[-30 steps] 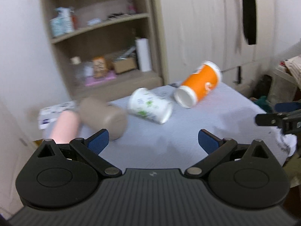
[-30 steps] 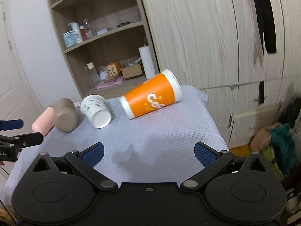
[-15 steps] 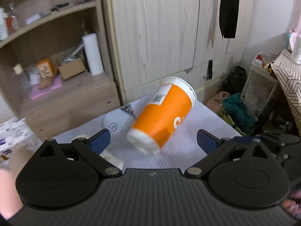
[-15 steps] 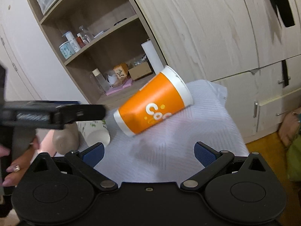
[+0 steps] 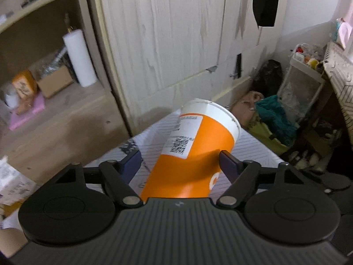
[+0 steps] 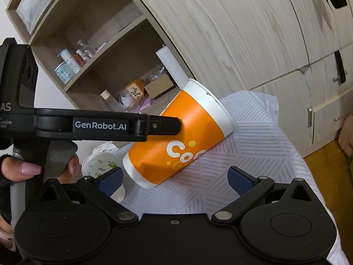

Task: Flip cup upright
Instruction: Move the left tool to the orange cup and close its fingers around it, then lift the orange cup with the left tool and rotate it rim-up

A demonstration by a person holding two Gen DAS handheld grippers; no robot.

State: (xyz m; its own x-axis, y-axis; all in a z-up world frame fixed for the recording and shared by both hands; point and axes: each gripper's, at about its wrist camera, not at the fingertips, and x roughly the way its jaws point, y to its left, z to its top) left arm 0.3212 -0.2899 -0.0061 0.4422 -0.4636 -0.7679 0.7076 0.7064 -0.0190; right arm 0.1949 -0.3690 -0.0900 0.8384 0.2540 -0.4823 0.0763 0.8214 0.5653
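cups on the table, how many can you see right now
2. The orange cup lies on its side mid-table, between the left claw's fingers. A white leaf-print cup lies beside its base. Others may be hidden behind the left claw.

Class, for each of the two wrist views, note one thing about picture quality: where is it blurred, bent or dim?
Left wrist view: the shelf at left is smeared by blur, while the orange cup stays fairly sharp. Right wrist view: fisheye bends the wardrobe edges into curves, and the picture is sharp.

one orange cup (image 6: pixel 176 141), one white leaf-print cup (image 6: pixel 101 165), two grippers – left (image 5: pixel 179 161), right (image 6: pixel 174 180)
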